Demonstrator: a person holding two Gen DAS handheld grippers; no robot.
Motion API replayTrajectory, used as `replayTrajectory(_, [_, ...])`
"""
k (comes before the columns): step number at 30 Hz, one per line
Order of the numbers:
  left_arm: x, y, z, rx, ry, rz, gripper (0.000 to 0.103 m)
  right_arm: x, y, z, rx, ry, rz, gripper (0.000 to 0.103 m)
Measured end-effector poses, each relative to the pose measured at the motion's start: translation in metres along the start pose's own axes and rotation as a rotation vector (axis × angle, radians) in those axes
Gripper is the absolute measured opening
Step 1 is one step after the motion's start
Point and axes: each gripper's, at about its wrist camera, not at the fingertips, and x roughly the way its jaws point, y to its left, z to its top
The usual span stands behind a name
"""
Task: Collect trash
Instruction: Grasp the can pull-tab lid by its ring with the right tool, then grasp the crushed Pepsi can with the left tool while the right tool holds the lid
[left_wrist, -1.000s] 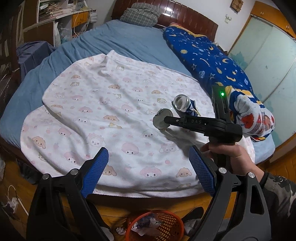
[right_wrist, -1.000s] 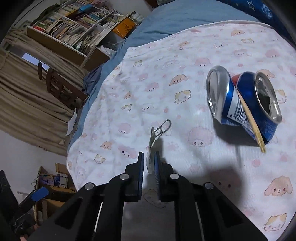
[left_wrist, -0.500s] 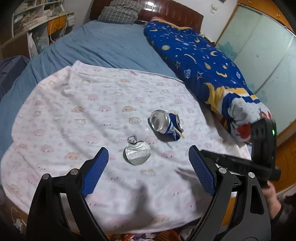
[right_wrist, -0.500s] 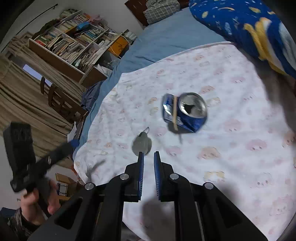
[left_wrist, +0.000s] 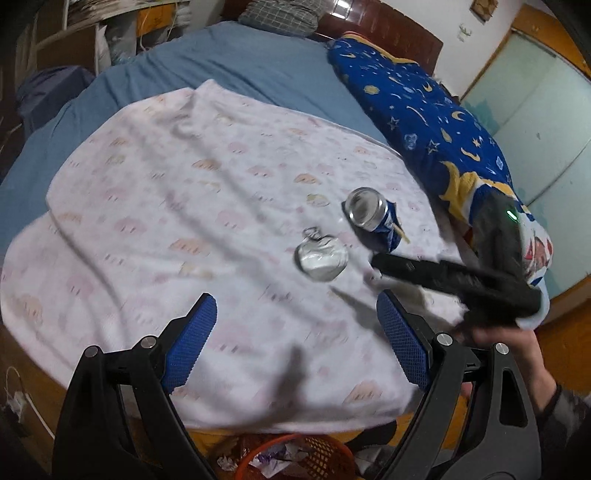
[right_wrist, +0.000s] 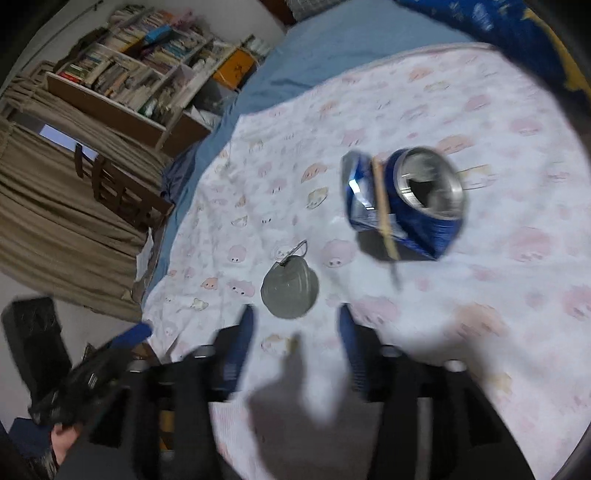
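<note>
Right wrist view shows the right gripper (right_wrist: 295, 347) with jaws wide, just short of the flat can lid (right_wrist: 290, 291) lying on the blanket (right_wrist: 517, 332) beside the crushed can (right_wrist: 406, 199); thin metal may slip or snag cloth.

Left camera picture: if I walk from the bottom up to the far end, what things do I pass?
Orange trash basket → left gripper → round metal lid → crushed blue can → blue bedsheet → checked pillow.
</note>
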Motion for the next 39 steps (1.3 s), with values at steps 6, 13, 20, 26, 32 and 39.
replayTrajectory(6, [-0.02, 0.017, -0.006, -0.024, -0.031, -0.016, 0.088, 0.032, 0.009, 0.01, -0.009, 0.059, -0.005, 0.084])
replayTrajectory(13, [-0.031, 0.025, -0.004, -0.049, -0.061, -0.042, 0.088, 0.057, 0.017, 0.009, -0.041, 0.091, -0.033, 0.061])
replayTrajectory(20, [-0.032, 0.03, -0.008, -0.063, -0.059, -0.044, 0.088, 0.07, 0.023, 0.011, -0.053, 0.149, 0.082, 0.006])
replayTrajectory(26, [-0.034, 0.028, -0.006, -0.049, -0.062, -0.038, 0.088, 0.054, 0.031, 0.009, -0.08, 0.089, 0.072, 0.003])
replayTrajectory(32, [-0.021, 0.008, 0.008, 0.022, -0.049, -0.039, 0.088, -0.01, 0.026, -0.003, -0.087, 0.008, 0.08, 0.003])
replayTrajectory(39, [0.042, -0.061, 0.05, 0.171, 0.014, -0.075, 0.088, -0.11, -0.007, -0.035, -0.073, -0.116, 0.017, 0.003])
